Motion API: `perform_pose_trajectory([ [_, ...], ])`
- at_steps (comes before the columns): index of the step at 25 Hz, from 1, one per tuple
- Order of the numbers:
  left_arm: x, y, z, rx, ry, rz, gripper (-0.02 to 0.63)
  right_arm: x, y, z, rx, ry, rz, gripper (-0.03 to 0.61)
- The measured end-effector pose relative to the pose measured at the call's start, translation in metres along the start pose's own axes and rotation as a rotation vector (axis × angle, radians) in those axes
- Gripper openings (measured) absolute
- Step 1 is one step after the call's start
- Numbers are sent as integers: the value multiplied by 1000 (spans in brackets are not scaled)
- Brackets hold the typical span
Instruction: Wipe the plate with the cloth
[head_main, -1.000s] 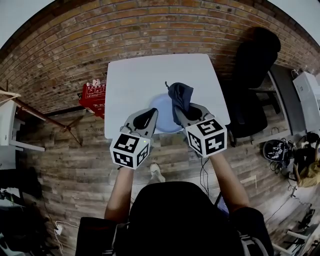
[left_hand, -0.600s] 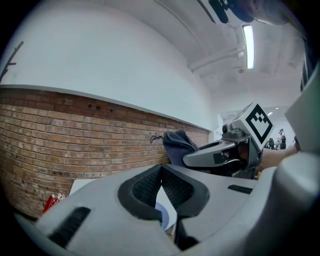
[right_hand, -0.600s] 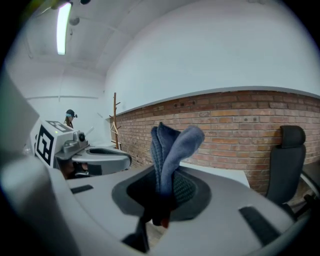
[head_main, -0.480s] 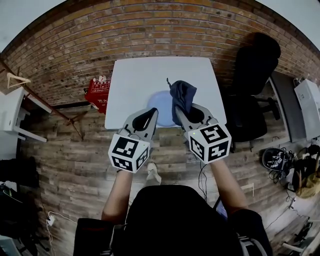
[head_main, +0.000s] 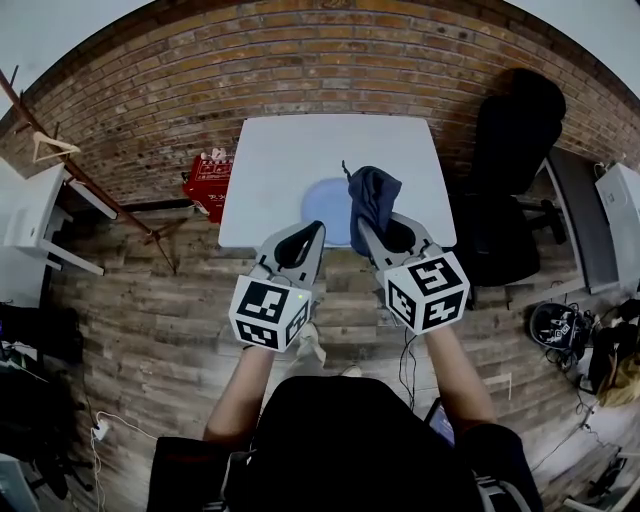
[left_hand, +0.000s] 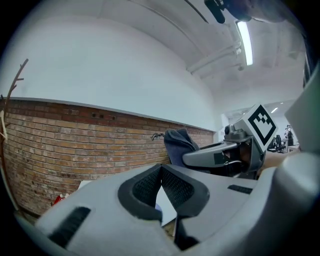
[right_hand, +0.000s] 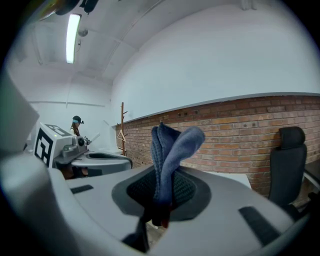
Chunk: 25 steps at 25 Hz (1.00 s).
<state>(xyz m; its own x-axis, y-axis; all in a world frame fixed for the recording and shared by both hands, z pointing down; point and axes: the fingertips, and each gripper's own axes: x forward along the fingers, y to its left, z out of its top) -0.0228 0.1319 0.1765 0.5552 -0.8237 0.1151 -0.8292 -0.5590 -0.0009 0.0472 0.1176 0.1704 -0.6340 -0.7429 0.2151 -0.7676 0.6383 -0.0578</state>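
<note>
Staying clamped on cloth (head_main: 373, 195): right tool (head_main: 383, 236)

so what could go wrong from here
The plate lies loose near the front edge of the white table, and the left tool is shut, not steadying it, so wiping might slide it. The right tool pinches only a fold of the dark blue cloth, which could pull free.

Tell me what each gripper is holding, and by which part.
The right gripper pinches the dark blue cloth by a bunched fold at its lower end; the rest sticks up past the jaws. The left gripper is shut on nothing.
</note>
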Motion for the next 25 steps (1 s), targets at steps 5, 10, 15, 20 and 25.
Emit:
perform_pose_trajectory([
  [5, -9, -13, 0, 4, -9, 12, 20, -16, 3, -2, 3, -13, 1, 60],
  [10, -18, -24, 4, 3, -30, 26, 20, -31, 8, -5, -16, -18, -1, 60],
  [15, -28, -33, 1, 1, -36, 40, 20, -41, 16, -9, -17, -23, 7, 58],
  [20, -33, -34, 4, 6, -43, 49, 20, -46, 20, -9, -14, -34, 10, 60],
  [25, -37, -31, 7, 11, -48, 51, 20, -46, 24, -8, -22, -40, 3, 58],
])
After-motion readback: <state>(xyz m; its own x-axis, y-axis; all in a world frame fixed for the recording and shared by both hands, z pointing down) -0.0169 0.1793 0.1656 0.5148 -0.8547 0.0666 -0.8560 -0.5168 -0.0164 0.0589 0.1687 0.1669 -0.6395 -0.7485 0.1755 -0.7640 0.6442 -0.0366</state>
